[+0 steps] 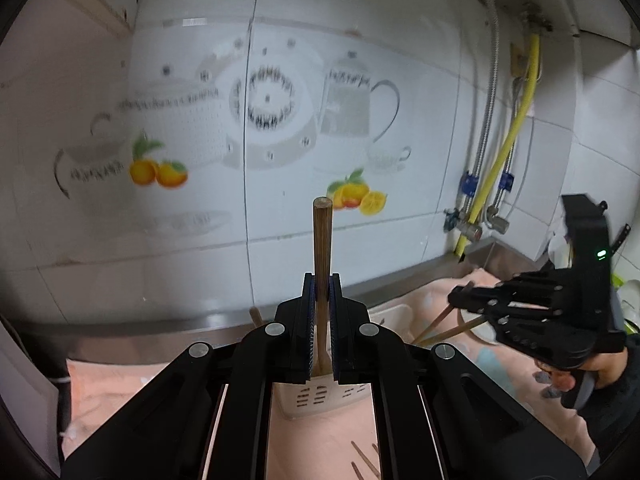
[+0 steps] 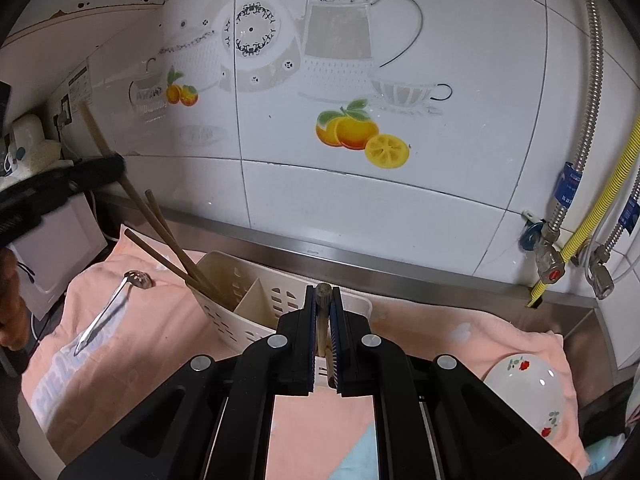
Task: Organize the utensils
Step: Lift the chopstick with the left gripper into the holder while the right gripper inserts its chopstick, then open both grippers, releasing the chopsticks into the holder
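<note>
Two grippers are in my feeds, each clamped tight on a wooden chopstick, and I place everything against the white slotted utensil caddy (image 2: pixel 256 312) lying on the peach towel (image 2: pixel 168 328).

Far left of the caddy in the right wrist view, a metal spoon (image 2: pixel 108 310) lies on the towel, bowl end toward the tiled wall (image 2: pixel 360 200). Just right of it, my left gripper (image 2: pixel 100 168) reaches in from the left edge, jaws pressed on a pale chopstick (image 2: pixel 93 130) that slants up to the left above the caddy. In the left wrist view that same chopstick (image 1: pixel 322 248) stands upright between the pads of the left gripper (image 1: pixel 321 292), with the caddy (image 1: pixel 320 396) directly below.

Two darker chopsticks (image 2: pixel 168 248) already lean out of the caddy's left compartment, tips up and leftward.

Over the caddy's right compartment, my right gripper (image 2: pixel 323 304) pinches its own chopstick (image 2: pixel 322 300) end-on, so I see mostly its round tip. Whether its lower end touches the caddy I cannot tell.

Well right of the caddy, a white floral bowl (image 2: pixel 528 396) rests tilted on the towel.
</note>
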Demonstrator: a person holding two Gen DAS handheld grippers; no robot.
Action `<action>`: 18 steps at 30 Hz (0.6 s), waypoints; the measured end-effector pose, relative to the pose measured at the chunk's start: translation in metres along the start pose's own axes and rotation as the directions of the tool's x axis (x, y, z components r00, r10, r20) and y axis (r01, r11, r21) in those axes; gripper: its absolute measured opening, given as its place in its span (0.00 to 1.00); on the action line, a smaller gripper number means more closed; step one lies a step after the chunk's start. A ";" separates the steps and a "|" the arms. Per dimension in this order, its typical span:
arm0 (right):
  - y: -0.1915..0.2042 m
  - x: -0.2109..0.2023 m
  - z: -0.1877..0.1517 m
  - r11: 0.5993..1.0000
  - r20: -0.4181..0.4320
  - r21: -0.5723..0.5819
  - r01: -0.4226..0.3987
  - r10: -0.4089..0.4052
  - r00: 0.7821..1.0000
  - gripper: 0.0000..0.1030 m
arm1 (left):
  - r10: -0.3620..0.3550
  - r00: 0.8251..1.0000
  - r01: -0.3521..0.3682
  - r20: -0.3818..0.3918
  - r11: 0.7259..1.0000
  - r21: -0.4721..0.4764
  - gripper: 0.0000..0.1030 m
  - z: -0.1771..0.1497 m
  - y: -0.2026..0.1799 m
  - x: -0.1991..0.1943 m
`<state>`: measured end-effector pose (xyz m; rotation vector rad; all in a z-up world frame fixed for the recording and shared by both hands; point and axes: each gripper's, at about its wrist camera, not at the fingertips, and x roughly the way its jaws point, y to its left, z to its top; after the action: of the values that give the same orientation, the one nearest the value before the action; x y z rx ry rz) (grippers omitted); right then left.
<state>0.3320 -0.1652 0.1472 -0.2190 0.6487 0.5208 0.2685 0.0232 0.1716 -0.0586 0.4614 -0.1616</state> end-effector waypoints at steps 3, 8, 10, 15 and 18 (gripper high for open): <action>0.000 0.000 0.000 1.000 0.001 0.000 0.005 -0.005 1.000 0.06 | 0.000 0.999 0.000 -0.033 1.000 -0.013 0.05 -0.007 0.004 0.013; 0.000 -0.004 -0.001 1.000 0.010 0.003 0.009 -0.009 1.000 0.07 | -0.010 0.997 0.007 -0.081 0.999 -0.038 0.05 -0.017 0.012 0.029; 0.000 -0.006 0.000 1.000 0.017 0.002 0.010 -0.010 1.000 0.07 | -0.015 0.995 0.010 -0.095 0.999 -0.043 0.05 -0.020 0.014 0.034; 0.003 -0.016 -0.001 1.000 0.041 -0.006 0.014 -0.013 0.999 0.19 | -0.021 0.992 0.014 -0.126 0.998 -0.055 0.06 -0.026 0.017 0.044; 0.006 -0.023 -0.002 1.000 0.056 -0.012 0.014 -0.013 0.998 0.26 | -0.017 0.989 0.008 -0.145 0.998 -0.059 0.06 -0.029 0.018 0.050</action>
<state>0.3126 -0.1702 0.1599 -0.2199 0.5892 0.5165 0.3019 0.0320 0.1217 -0.1075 0.6111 -0.1653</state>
